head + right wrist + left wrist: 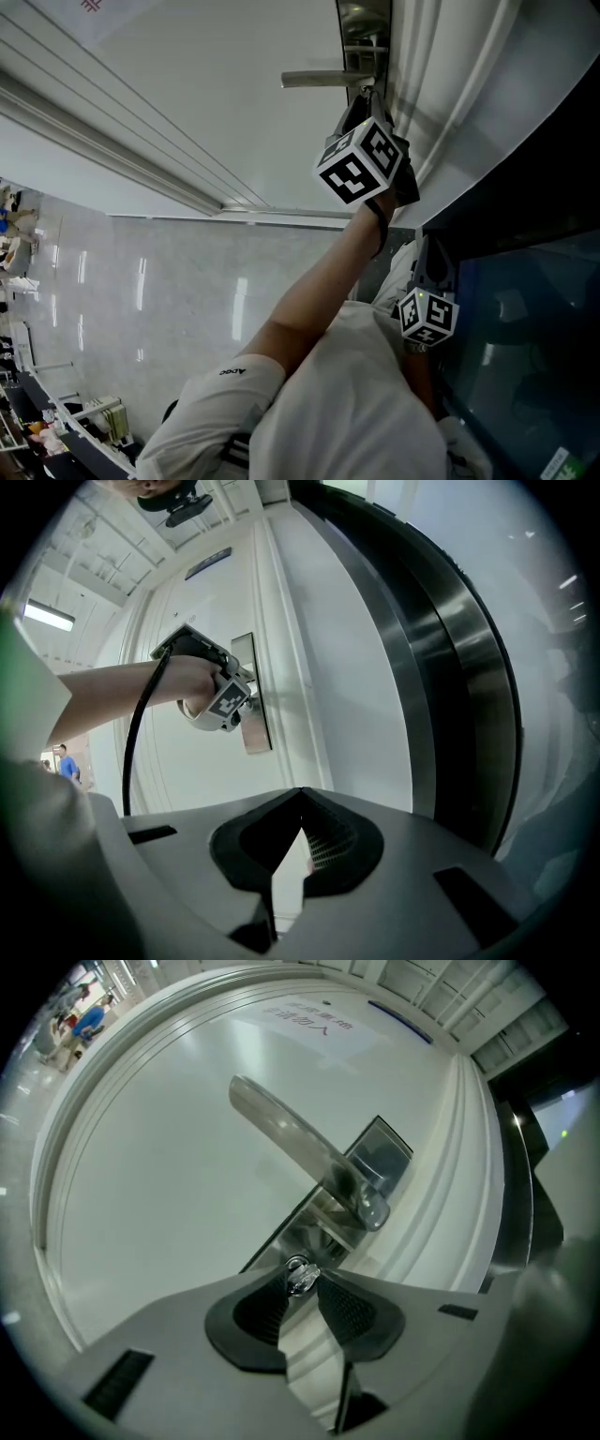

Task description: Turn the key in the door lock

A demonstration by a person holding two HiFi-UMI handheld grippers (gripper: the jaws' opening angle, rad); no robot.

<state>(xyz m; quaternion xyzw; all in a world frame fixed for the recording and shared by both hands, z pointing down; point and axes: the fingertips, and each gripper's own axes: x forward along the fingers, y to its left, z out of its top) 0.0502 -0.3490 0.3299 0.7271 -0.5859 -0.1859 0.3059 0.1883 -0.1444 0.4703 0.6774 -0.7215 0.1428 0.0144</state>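
Key [300, 1274] seemingly between hand-held gripper [302, 1284] jaws

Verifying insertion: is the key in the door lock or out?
In. The small silver key sticks out of the steel lock plate, its head between the pads of the left gripper.

Floor [187, 300]: pale, glossy, stone-look slabs with faint seams. It carries several long, bright reflections of lamps.

White moulding [112, 141]: stepped, in parallel ridges, running diagonally across the head view where the white surface meets the floor.

Dark metal frame [450, 667]: a brushed, curved-looking band just beside a white moulding. Next to it is a dark glass panel [534, 328] with bluish reflections.

Ceiling [103, 546]: white grid panels with 1 lit strip lamp [49, 616].

Far hall: cluttered furniture [23, 394] at the head view's left edge, too small to identify. 1 person in a blue top [63, 759] stands well off.
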